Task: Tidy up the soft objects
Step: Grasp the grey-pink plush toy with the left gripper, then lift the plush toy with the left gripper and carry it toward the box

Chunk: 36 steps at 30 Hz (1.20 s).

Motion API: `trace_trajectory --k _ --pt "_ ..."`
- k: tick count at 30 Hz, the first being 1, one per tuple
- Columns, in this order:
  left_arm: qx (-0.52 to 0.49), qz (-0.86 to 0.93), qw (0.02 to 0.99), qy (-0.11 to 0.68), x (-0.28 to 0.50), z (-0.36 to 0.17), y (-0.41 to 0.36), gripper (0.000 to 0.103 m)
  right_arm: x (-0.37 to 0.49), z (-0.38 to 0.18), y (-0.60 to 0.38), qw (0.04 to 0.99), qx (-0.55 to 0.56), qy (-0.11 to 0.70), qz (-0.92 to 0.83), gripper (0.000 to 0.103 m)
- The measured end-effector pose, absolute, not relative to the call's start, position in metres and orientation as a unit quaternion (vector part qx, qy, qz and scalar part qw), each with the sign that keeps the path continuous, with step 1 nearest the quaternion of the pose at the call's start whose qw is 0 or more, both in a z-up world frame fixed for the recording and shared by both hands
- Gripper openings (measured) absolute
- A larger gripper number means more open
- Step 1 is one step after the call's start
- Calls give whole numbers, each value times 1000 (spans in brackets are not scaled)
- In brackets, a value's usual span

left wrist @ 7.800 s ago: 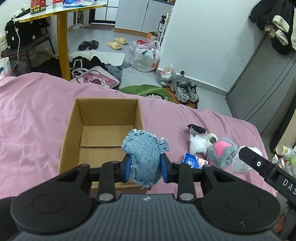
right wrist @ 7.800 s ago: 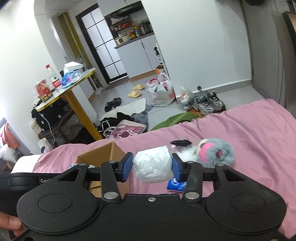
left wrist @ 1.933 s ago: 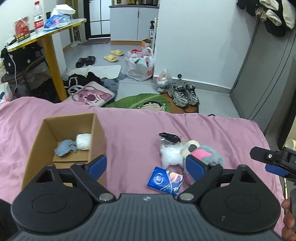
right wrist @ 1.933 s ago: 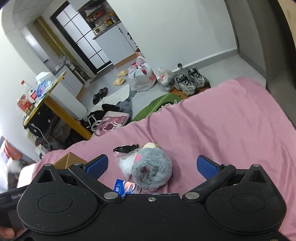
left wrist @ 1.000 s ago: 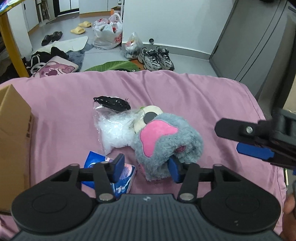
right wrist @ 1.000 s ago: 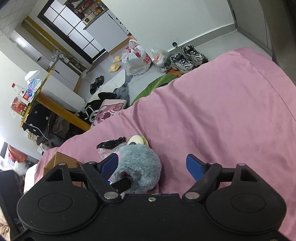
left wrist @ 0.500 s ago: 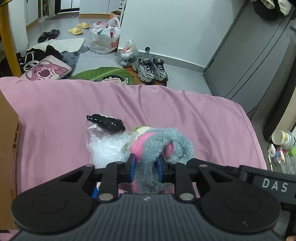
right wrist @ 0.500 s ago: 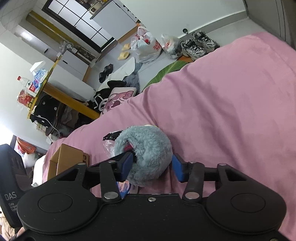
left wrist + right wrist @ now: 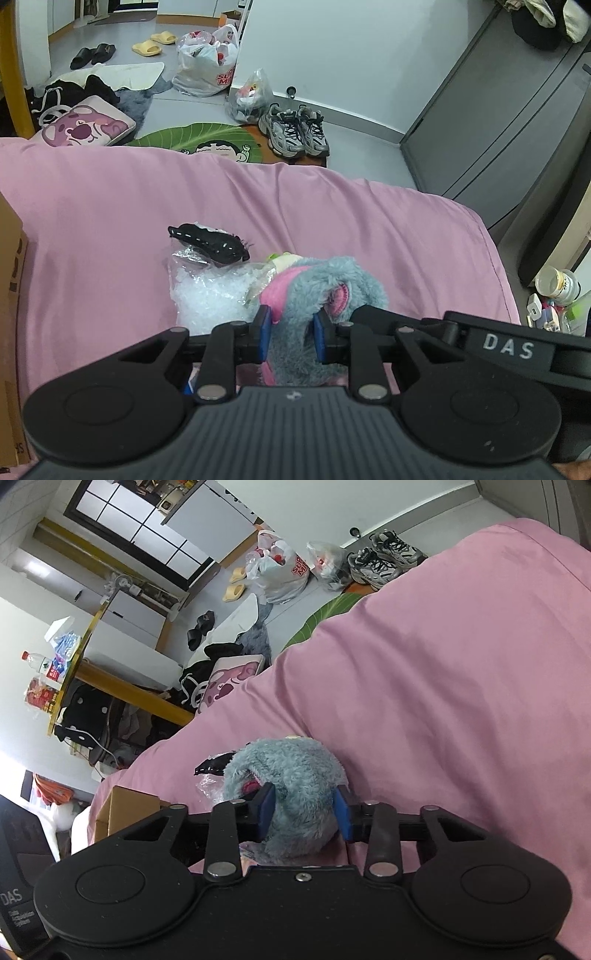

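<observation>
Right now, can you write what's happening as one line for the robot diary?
left gripper: shut on gray plush toy | right gripper: shut on gray plush toy | toy: on pink bed | cardboard box: left

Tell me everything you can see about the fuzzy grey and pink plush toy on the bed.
The fuzzy grey plush toy has shaggy blue-grey fur, a bright pink patch and a pink-lined ear or opening. It sits on the pink bedsheet, leaning against a clear plastic bag of white filling. Both tools are shut on it: the left tool pinches its near side, and the right tool clamps its furry body, squashing the fur.
</observation>
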<state>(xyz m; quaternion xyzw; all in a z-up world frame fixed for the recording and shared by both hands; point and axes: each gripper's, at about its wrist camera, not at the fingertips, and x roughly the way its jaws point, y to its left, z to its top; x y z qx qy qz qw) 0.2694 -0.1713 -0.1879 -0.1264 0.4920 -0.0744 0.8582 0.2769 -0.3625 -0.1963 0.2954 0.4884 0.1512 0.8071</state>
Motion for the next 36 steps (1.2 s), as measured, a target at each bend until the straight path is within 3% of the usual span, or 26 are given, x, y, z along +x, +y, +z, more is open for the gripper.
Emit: trace_trajectory --k 10,36 --pt "-136 -63 862 484 255 -169 -165 19 270 -183 -353 827 269 465 165 19" --pt "-135 -94 897 411 197 -84 -128 18 219 -111 -337 860 283 362 223 17"
